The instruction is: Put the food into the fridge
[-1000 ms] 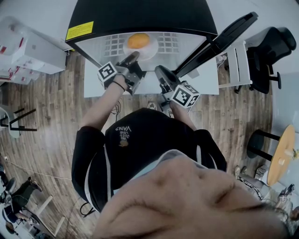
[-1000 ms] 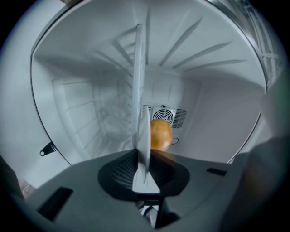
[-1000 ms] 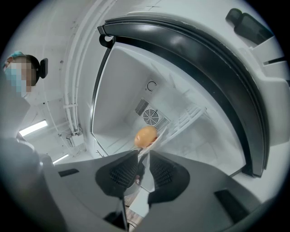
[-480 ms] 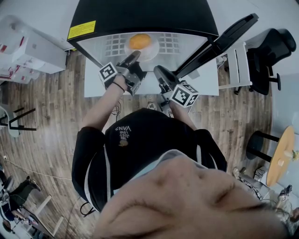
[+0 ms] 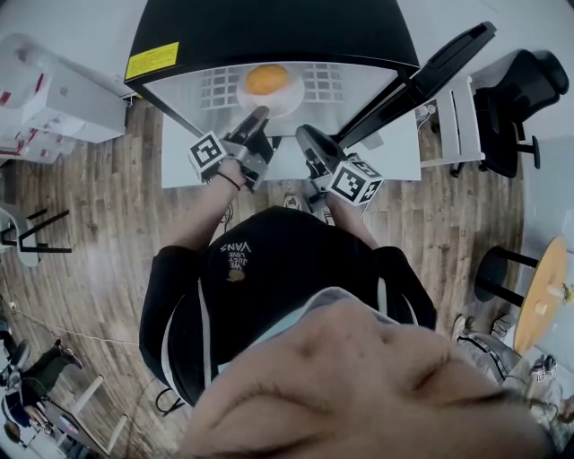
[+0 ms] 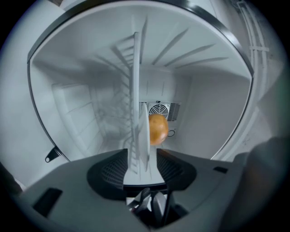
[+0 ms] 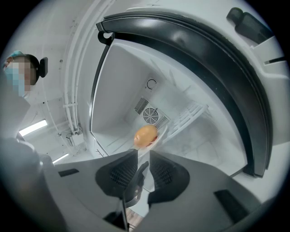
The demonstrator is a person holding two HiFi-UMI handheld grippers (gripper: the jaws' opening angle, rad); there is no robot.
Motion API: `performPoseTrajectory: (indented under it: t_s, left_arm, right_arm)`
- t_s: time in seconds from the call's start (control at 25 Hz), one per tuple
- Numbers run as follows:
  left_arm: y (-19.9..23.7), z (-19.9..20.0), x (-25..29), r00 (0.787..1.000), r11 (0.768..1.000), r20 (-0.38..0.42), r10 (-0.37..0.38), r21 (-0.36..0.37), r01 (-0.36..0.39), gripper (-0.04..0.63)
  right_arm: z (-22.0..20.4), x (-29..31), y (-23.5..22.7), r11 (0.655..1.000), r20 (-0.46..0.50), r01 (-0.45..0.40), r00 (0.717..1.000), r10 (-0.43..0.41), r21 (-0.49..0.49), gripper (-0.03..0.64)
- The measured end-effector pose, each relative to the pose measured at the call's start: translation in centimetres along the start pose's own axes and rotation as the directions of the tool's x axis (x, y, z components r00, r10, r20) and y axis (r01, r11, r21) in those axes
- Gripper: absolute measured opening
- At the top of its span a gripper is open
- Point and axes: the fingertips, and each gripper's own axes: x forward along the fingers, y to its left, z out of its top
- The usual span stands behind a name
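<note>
Closest to the camera was the person's black top [image 5: 269, 278], with both arms reaching toward the open fridge [image 5: 269, 27]. Marker cubes [image 5: 206, 148] sat just past the hands.

Right tool [image 5: 305, 136] pointed at the fridge mouth and touched nothing. Its own view showed the jaws only slightly apart, a narrow slit with nothing between them.

Left tool [image 5: 256, 116] was just beside it, with its tips at the near rim of the plate [image 5: 291, 100]. Its jaws had just been opening and stood wide. In the left gripper view the plate's rim ran edge-on between them, with the pads clear of it on both sides, so no grip.

Plate rested on the wire shelf [image 5: 215, 87] inside the fridge. Food [image 5: 267, 79], one round orange piece, lay on the plate.

Behind it was a round fan grille [image 6: 158, 110] on the back wall.

Door [image 5: 430, 76] stood open to the right. Fridge stood on a white desk [image 5: 395, 157], with wood floor [image 5: 90, 224] around it.
</note>
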Motion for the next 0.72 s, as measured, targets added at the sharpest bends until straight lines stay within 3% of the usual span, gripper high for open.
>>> performPoseTrajectory:
  t_s: [0.12,0.32,0.48,0.6,0.72]
  left_arm:
    - [-0.1,0.3,-0.7,1.000,0.995,0.012,-0.002,0.101,0.001,0.175]
    - [-0.6,0.2,-1.6,1.000,0.985,0.015,-0.007,0.171,0.004,0.175]
    - [-1.9,-0.1,-2.0,1.000,0.951,-0.009,-0.019,0.307,0.021,0.175]
    - [-2.2,0.2,-2.5,1.000,0.890,-0.018,0.020,0.455,-0.010,0.175]
    - [-2.4,0.4,-2.9,0.998,0.796,-0.010,0.065,0.604,-0.046,0.175]
  right_arm:
    - [-0.1,0.1,-0.1,1.000,-0.002,0.000,1.000,0.000,0.003,0.071]
    - [-0.4,0.3,0.1,1.000,-0.007,0.001,1.000,-0.001,0.002,0.071]
    - [-0.5,0.3,0.2,1.000,-0.007,0.003,1.000,-0.003,0.000,0.071]
    - [-0.5,0.2,0.2,1.000,-0.007,0.006,1.000,-0.006,-0.003,0.071]
    - [-0.6,0.1,0.2,1.000,-0.007,0.010,1.000,-0.010,-0.004,0.071]
